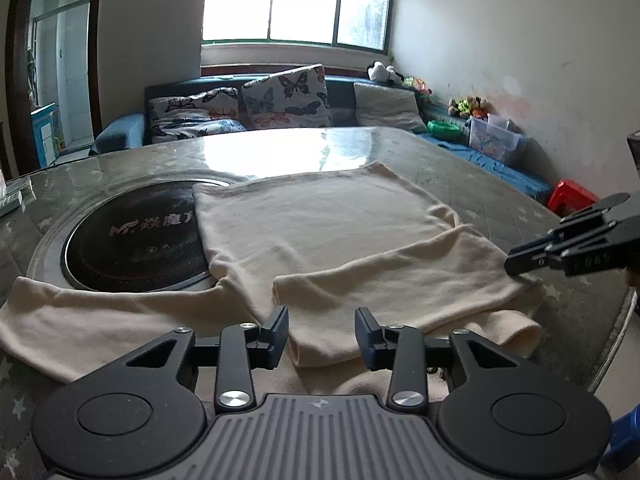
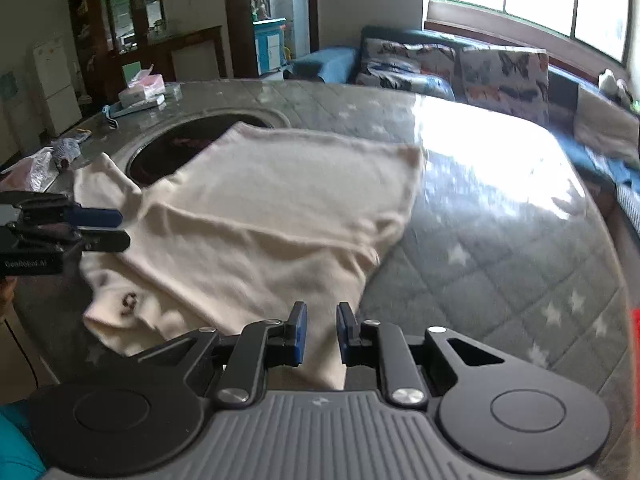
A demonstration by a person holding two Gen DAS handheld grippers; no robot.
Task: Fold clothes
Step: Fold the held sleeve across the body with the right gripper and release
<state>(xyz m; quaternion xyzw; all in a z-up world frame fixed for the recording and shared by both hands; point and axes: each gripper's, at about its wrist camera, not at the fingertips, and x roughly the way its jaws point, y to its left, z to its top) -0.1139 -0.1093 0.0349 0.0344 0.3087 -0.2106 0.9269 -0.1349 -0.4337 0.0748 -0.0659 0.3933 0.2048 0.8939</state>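
The cream top (image 1: pixel 320 232) lies flat on the bench (image 1: pixel 460 160), 1 sleeve (image 1: pixel 400 280) folded across, the other still spread. Both the left hand-held gripper (image 1: pixel 322 330) and right hand-held gripper (image 2: pixel 322 330) are narrowly parted, holding nothing. Most folds remain.

The left wrist view looks forward and down along the left gripper (image 1: pixel 321 330), low and close over the near table (image 1: pixel 460 152) edge, facing the window (image 1: pixel 296 0) and sofa (image 1: pixel 120 132). The right wrist view looks down along the right gripper (image 2: pixel 321 330), angled across the table toward the cabinet (image 2: pixel 160 40) and sofa. Both views share the garment (image 1: pixel 320 216), the inset cooktop (image 1: pixel 136 236), and each other's gripper at the frame edge.
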